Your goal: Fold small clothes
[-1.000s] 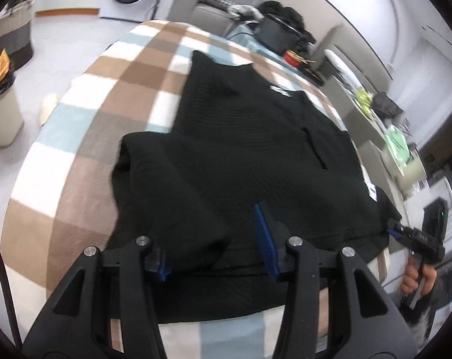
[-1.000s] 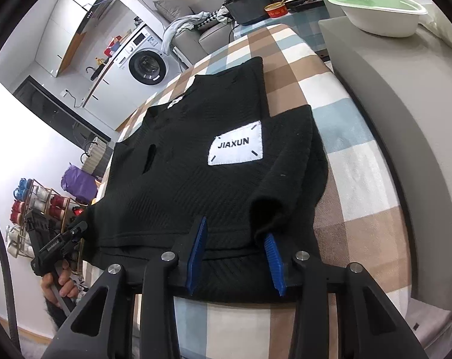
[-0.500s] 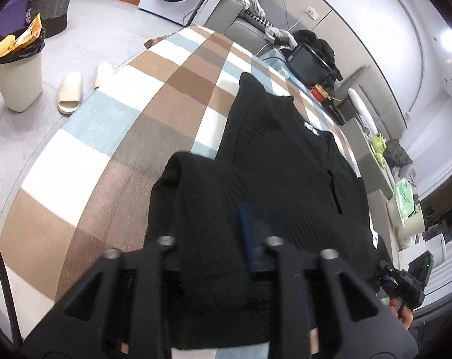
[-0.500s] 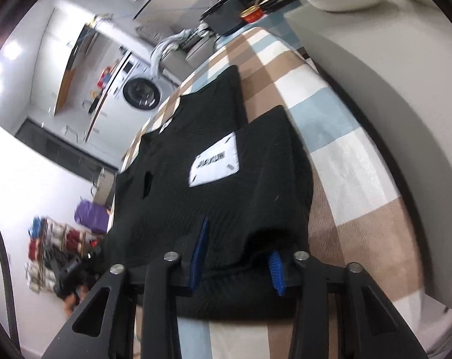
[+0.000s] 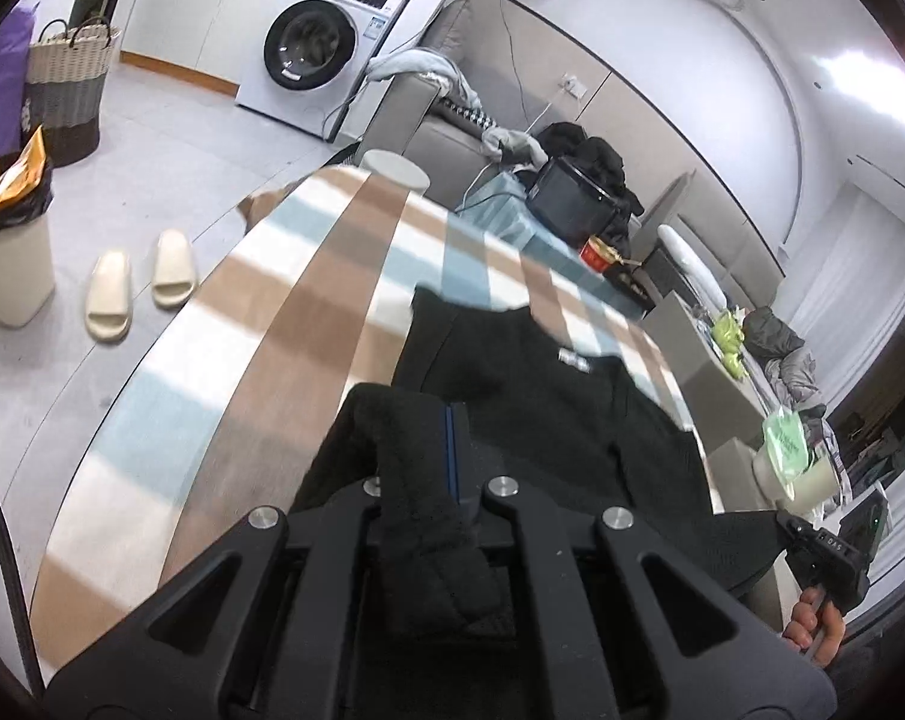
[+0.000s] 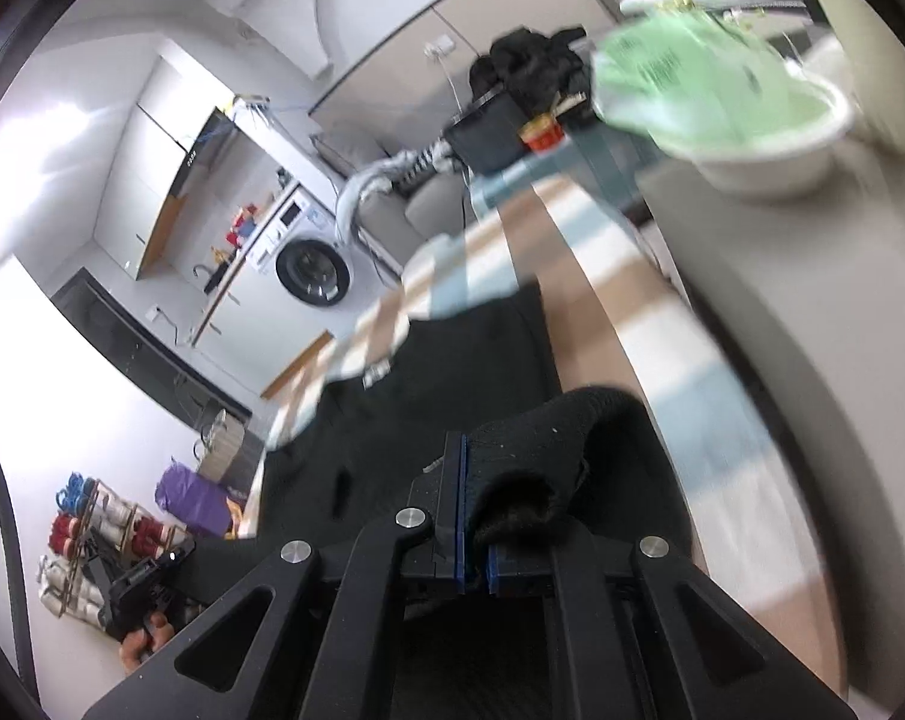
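Observation:
A small black knit top [image 5: 548, 402] lies on a checked cloth [image 5: 308, 324] over the table. My left gripper [image 5: 446, 450] is shut on the near left hem, and a fold of black fabric bunches over its fingers. In the right wrist view the same black top [image 6: 452, 372] runs away from me, its near right corner curled up. My right gripper [image 6: 473, 480] is shut on that corner, with cloth pinched between the blue pads [image 6: 459, 492]. Both pinched corners are raised off the checked cloth [image 6: 644, 360].
A grey counter [image 6: 782, 312] with a white basin [image 6: 770, 150] and green bag borders the table's right side. Beyond the far edge sit a black box [image 5: 572, 204] and a red can [image 5: 596, 252]. On the floor left: slippers [image 5: 134, 282], a bin [image 5: 8, 252], a washing machine [image 5: 314, 54].
Both grippers went from open around the near hem to shut on it. Both then rose and tilted up, so more of the room shows and the hem lifts.

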{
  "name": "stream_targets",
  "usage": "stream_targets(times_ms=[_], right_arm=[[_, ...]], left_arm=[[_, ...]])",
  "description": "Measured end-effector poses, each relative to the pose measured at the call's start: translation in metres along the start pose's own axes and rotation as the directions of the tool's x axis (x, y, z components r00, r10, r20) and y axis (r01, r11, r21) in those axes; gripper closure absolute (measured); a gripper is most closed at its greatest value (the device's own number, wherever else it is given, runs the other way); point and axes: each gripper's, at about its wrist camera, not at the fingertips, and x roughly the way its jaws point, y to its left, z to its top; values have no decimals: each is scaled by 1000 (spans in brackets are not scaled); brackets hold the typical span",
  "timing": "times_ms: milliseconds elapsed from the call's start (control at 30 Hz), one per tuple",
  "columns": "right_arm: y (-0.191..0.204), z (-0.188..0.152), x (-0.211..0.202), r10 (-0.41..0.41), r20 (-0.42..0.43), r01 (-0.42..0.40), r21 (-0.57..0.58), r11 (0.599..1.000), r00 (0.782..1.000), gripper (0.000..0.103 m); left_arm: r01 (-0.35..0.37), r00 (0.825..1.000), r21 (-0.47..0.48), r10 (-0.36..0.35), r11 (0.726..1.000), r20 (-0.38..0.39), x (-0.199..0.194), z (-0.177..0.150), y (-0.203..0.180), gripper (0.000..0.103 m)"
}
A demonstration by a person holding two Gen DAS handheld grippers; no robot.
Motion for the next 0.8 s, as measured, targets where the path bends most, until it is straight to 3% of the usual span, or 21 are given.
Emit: stream_targets(times_ms=[200,467,533,633,800], right_arm=[[8,46,40,-19,66,16,49,999,998,98],[13,91,85,-43,81,34,106,994,996,98],[11,98,103,-56,40,51,118,992,998,97],[-1,100,128,-49,-56,57,167,984,997,87],[-11,74,145,-46,-143,71,181,981,989,70]], left_arm=[[11,1000,-2,-11,1000,-7,49,41,-13,102],[10,998,-106,-16,994,-57,118,86,0,102],[-16,994,-143,1,990,-106,137,91,9,102],[-29,987,-174,1,984,-162,155,90,18,100],[-9,986,-152,-16,988,-164,156,79,14,83]])
